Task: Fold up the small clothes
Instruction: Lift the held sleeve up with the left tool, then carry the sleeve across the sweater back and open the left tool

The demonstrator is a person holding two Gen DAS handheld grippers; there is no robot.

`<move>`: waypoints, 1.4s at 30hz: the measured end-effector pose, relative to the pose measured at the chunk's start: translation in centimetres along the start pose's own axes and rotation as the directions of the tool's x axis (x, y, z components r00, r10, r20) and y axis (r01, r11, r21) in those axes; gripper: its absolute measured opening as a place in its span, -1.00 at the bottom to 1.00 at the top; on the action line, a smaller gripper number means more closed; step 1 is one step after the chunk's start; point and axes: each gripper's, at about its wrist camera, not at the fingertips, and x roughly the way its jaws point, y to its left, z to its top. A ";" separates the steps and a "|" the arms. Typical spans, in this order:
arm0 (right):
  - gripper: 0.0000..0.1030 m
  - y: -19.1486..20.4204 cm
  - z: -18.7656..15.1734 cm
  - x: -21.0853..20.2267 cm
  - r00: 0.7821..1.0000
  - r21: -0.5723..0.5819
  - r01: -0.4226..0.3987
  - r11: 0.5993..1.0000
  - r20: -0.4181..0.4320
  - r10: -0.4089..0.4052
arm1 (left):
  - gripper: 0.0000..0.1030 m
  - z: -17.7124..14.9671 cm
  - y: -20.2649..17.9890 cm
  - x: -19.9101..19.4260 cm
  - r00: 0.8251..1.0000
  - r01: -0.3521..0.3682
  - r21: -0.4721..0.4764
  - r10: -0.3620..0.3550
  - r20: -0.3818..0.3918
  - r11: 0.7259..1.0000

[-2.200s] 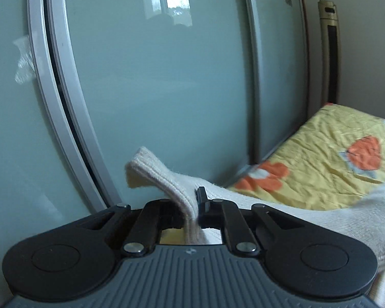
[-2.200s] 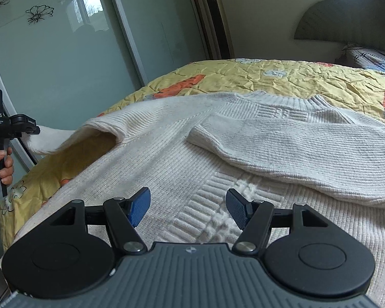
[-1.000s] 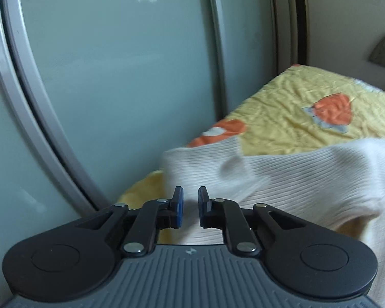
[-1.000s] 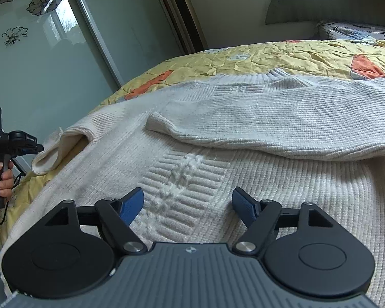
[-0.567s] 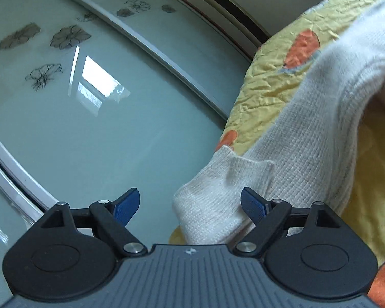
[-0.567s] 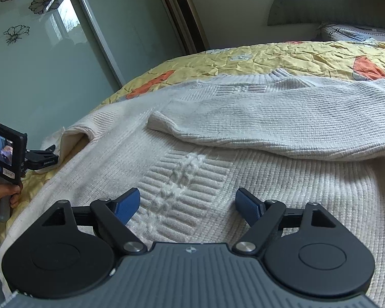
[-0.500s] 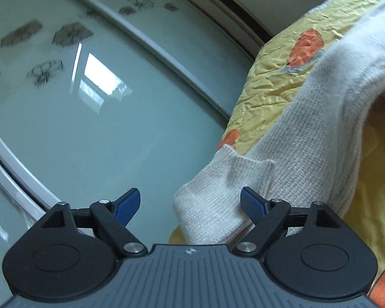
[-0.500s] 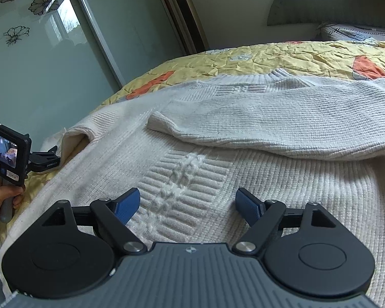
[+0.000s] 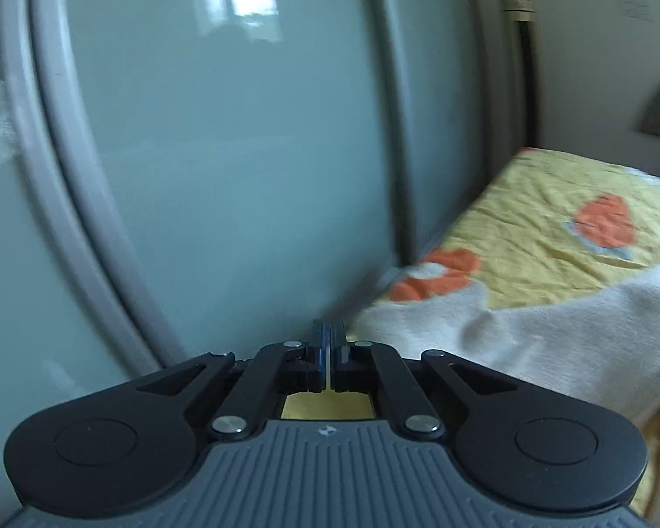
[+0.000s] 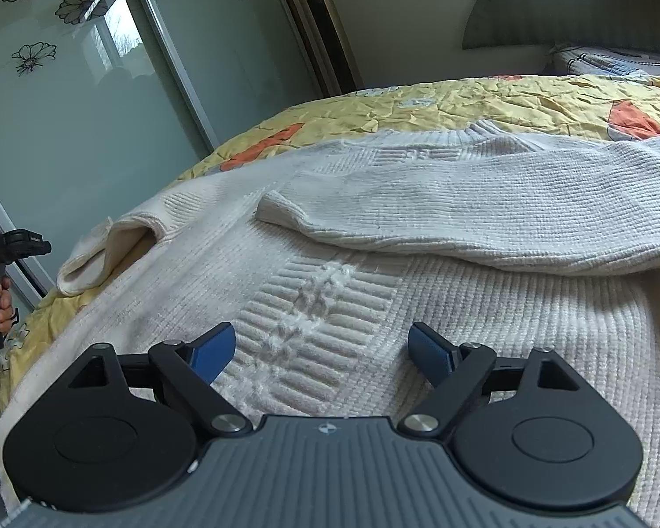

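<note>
Your cream ribbed-knit sweater (image 10: 374, 290) sprawls soft, floppy and stretchy across the frame's centre on the yellow flowered quilt (image 10: 484, 101), so with your left gripper (image 9: 328, 343) pinched together empty and your right gripper (image 10: 321, 354) spread wide, take the loose left-side cuff (image 10: 88, 264) by its thick ribbed edge

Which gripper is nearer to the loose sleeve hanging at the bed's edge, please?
Left. The left gripper is beside the sleeve at the bed's edge; the right gripper hovers over the sweater's middle.
</note>
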 end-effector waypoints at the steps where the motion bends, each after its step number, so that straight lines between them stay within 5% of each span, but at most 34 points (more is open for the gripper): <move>1: 0.71 0.0 0.0 0.0 1.000 0.001 -0.002 1.000 0.001 0.002 | -0.94 -0.3 -0.4 -0.5 1.000 0.016 0.041 -0.017 0.023 0.999; 3: 0.71 -0.2 -0.1 -0.1 1.000 0.009 -0.009 1.000 0.003 0.009 | -0.82 -1.2 -2.1 -1.1 0.998 0.027 0.196 -0.036 0.042 0.980; 5: 0.72 -0.2 0.0 -0.1 1.000 0.011 -0.011 1.000 0.003 0.011 | -0.38 -2.7 -3.9 -1.7 0.998 0.039 0.332 -0.056 0.041 0.942; 7: 0.72 -0.2 0.0 -0.1 1.000 0.006 -0.008 1.000 0.002 0.008 | 0.55 -4.2 -5.2 -2.3 0.995 0.003 0.421 -0.046 0.092 0.907; 9: 0.73 -0.1 -0.1 -0.1 1.000 0.005 -0.009 1.000 0.002 0.009 | 0.76 -5.4 -6.1 -2.9 0.987 -0.042 0.489 -0.039 0.153 0.871; 15: 0.77 0.0 -0.1 0.1 1.000 -0.006 -0.007 1.000 0.000 0.007 | 0.70 -6.3 -8.3 -2.2 0.982 -0.120 0.580 0.011 0.189 0.806; 19: 0.79 0.0 -0.2 0.1 1.000 -0.009 -0.010 1.000 0.000 0.010 | -0.28 -4.8 -8.6 0.7 0.993 -0.105 0.542 0.057 0.105 0.834; 22: 0.80 0.0 -0.1 0.2 1.000 -0.014 -0.011 1.000 -0.001 0.011 | -0.81 -4.0 -8.5 3.1 0.990 -0.138 0.481 0.124 0.062 0.866; 25: 0.80 0.0 -0.2 0.2 1.000 -0.013 -0.013 1.000 0.000 0.013 | -0.83 -2.3 -6.5 2.5 0.993 -0.119 0.282 0.112 0.041 0.952; 28: 0.81 -0.1 -0.2 0.2 1.000 -0.008 -0.018 1.000 0.002 0.018 | -0.83 -0.4 -4.5 1.0 0.997 -0.067 0.111 0.063 0.044 0.992; 33: 0.80 -0.1 -0.1 0.3 1.000 -0.005 -0.016 1.000 0.005 0.016 | -0.83 3.4 -4.7 -2.0 0.992 0.017 -0.021 -0.014 0.124 1.000; 42: 0.78 -0.9 0.0 -1.1 1.000 0.039 -0.020 0.999 0.024 0.019 | -0.83 11.0 -13.1 -6.6 0.955 0.154 -0.026 -0.142 0.258 0.988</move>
